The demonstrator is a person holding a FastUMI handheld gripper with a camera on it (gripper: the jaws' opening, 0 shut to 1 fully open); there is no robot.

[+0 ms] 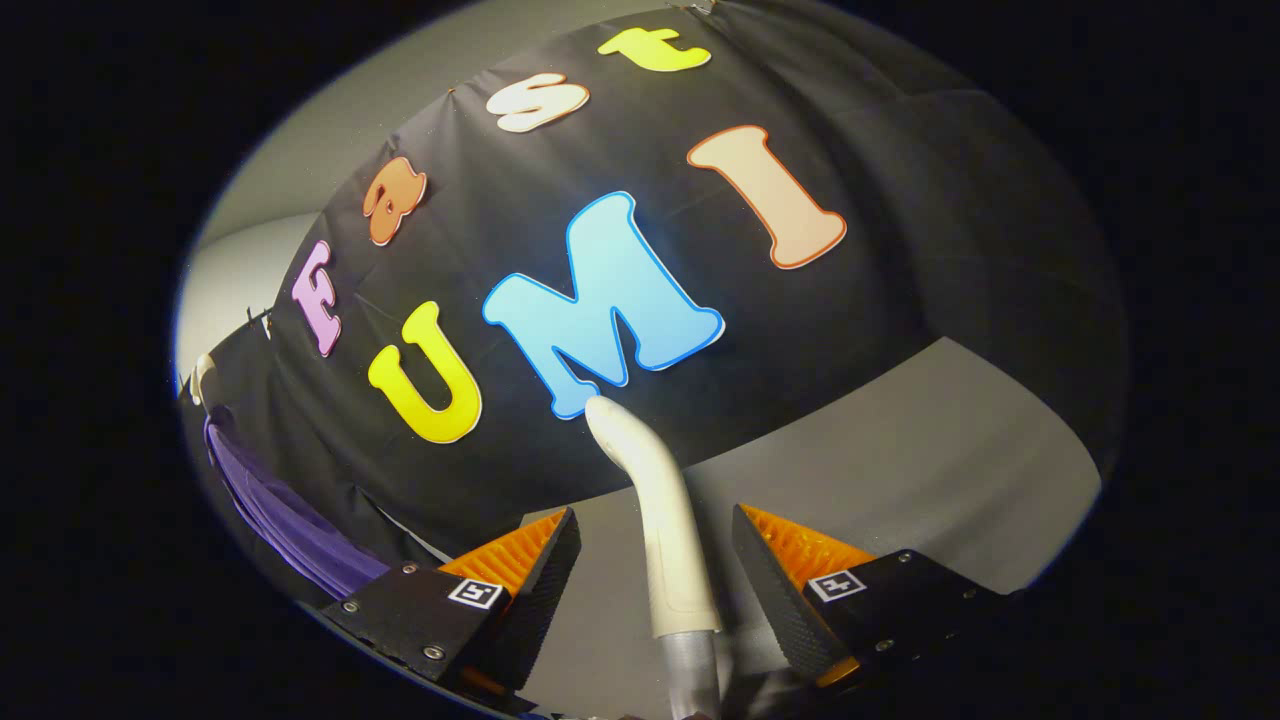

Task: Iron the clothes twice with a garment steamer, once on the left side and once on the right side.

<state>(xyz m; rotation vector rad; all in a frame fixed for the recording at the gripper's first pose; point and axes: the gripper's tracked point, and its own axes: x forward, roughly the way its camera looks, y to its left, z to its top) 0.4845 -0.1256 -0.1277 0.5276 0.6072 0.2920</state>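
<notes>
A white garment steamer head (660,500) with a curved tip stands up between my fingers, and its grey hose (692,670) runs down below it. My gripper (655,520) is open, with one finger on each side of the steamer and a gap left on both sides. A purple garment (290,530) hangs far off beyond the left finger, against the black cloth wall, with a white hanger end (200,378) above it.
A grey flat surface (900,470) stretches beyond the fingers and off past the right one, up to the black cloth wall (880,300). A pale wall (240,280) shows past the cloth above the garment. The whole view is tilted.
</notes>
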